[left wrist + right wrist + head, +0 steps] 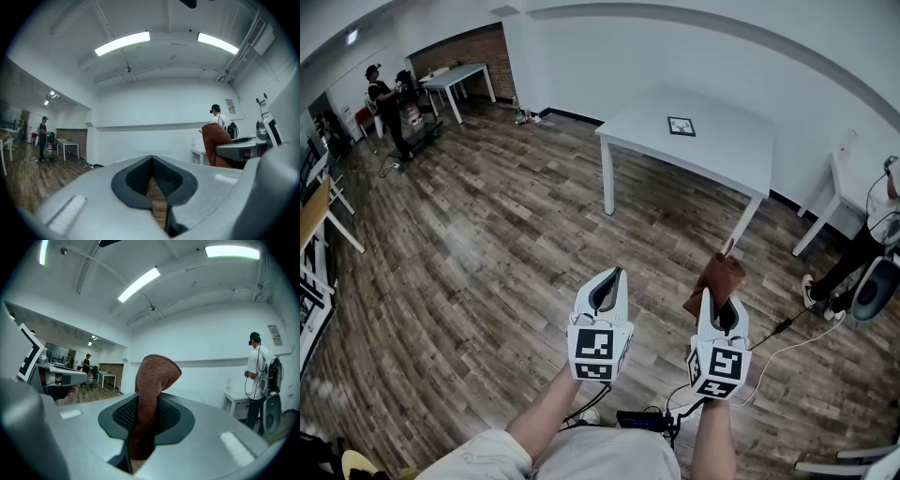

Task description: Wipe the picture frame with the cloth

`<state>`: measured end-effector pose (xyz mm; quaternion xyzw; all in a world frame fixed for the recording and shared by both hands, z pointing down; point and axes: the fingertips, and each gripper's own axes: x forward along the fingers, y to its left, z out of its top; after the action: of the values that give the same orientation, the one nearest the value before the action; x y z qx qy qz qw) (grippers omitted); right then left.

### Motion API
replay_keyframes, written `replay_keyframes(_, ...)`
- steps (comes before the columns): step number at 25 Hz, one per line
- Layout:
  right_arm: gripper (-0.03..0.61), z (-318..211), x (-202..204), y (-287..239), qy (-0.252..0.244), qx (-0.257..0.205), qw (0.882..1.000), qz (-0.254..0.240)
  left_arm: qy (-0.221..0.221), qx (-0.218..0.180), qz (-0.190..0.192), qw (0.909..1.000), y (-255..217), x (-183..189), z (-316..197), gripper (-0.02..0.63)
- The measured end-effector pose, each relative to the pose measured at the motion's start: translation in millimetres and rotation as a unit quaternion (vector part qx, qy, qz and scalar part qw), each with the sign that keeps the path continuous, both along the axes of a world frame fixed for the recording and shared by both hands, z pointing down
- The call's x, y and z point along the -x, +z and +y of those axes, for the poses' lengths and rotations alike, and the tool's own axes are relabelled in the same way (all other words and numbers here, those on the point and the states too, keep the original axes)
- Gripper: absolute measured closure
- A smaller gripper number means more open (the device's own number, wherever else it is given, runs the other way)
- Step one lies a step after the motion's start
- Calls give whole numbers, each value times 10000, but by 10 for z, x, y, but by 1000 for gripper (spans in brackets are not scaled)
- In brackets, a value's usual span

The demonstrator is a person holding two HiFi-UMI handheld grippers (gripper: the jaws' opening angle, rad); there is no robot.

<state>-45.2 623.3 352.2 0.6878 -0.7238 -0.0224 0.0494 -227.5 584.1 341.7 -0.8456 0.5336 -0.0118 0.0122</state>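
Observation:
My right gripper (719, 292) is shut on a rust-brown cloth (718, 277), which sticks up in a fold from between the jaws (157, 373). My left gripper (615, 274) hangs beside it, shut with nothing held; in the left gripper view its dark pads (140, 176) meet at the tip. Both are held in the air over the wooden floor. Ahead, a small flat square with a black border (681, 126), possibly the picture frame, lies on a white table (722, 155). The cloth also shows in the left gripper view (216, 143).
The white table stands about a stride ahead against the white wall. A person (874, 234) stands at the right by a second white desk (855, 178). Cables (783, 328) trail across the floor. Far left, another person (382, 98) stands near a third table (455, 77).

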Motion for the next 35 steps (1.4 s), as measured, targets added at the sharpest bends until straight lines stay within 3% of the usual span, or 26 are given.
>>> replay_keyframes(8, 474, -93, -399, 114, -103, 85, 9999, -91, -83, 252, 104, 9996, 164, -384, -56, 612)
replay_keyframes(19, 474, -514, -693, 221, -179, 201, 9996, -41, -228, 278, 116, 9993, 235, -641, -406, 612)
replay_keyframes(26, 474, -1187, -853, 308, -12, 269, 9996, -1, -29, 298, 145, 9994, 305, -831, -1147, 613)
replay_keyframes(35, 474, -2600, -1000, 246, 274, 272, 9992, 41, 252, 138, -11, 9996, 223, -1017, -2641, 612)
